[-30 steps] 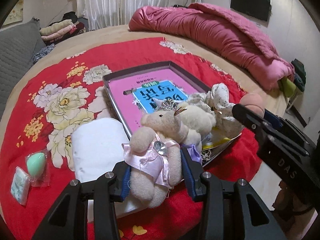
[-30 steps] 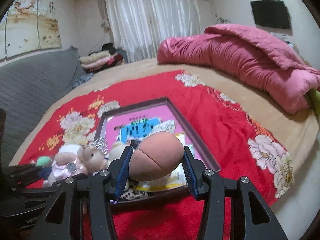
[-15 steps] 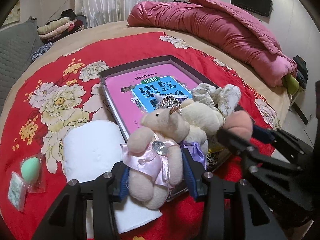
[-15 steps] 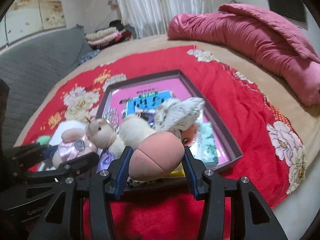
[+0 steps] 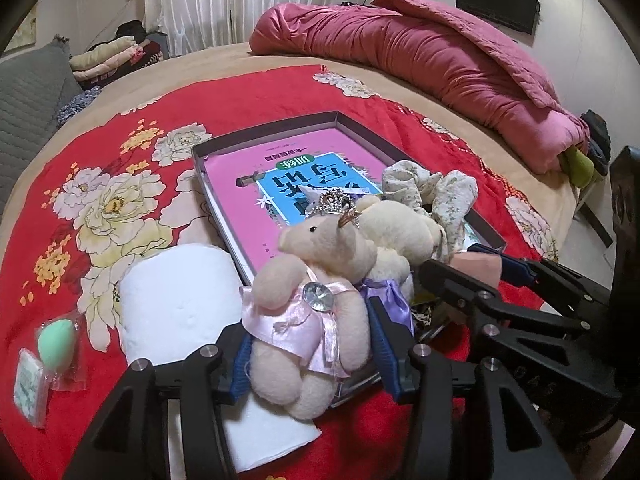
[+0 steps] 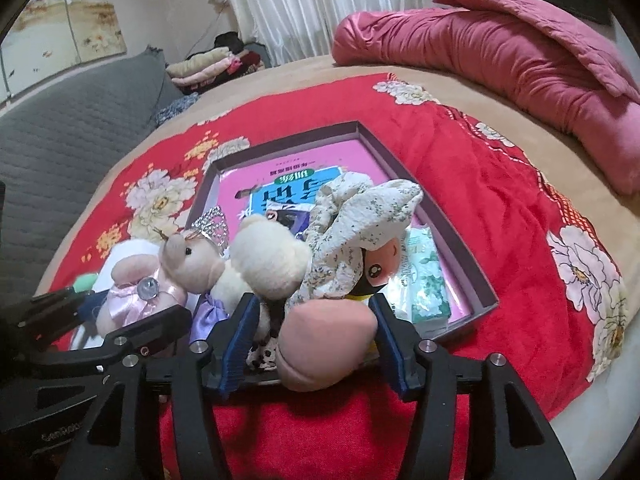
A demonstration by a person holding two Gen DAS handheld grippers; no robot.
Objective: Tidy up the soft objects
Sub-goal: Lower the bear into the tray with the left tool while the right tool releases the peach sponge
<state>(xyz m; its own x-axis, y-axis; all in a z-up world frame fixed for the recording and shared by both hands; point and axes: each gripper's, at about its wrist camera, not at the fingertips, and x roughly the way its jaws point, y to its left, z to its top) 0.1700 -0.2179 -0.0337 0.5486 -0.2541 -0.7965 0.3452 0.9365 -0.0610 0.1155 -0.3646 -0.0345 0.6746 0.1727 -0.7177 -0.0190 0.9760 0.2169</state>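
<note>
The left gripper (image 5: pixel 310 354), fingers widening, is flanking a fuzzy plush bear (image 5: pixel 316 300); the right gripper (image 6: pixel 312 346), fingers parting, is loosely straddling a smooth peach-coloured sponge (image 6: pixel 324 346).

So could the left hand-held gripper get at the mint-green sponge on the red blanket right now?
Probably not yet: the left hand-held gripper has the pink-dressed plush bear between its fingers. The mint-green sponge lies uncovered to its left, beside the white roll.

Black claw (image 6: pixel 312 340) frames, blue finger pads (image 6: pixel 236 344), silver screws.
</note>
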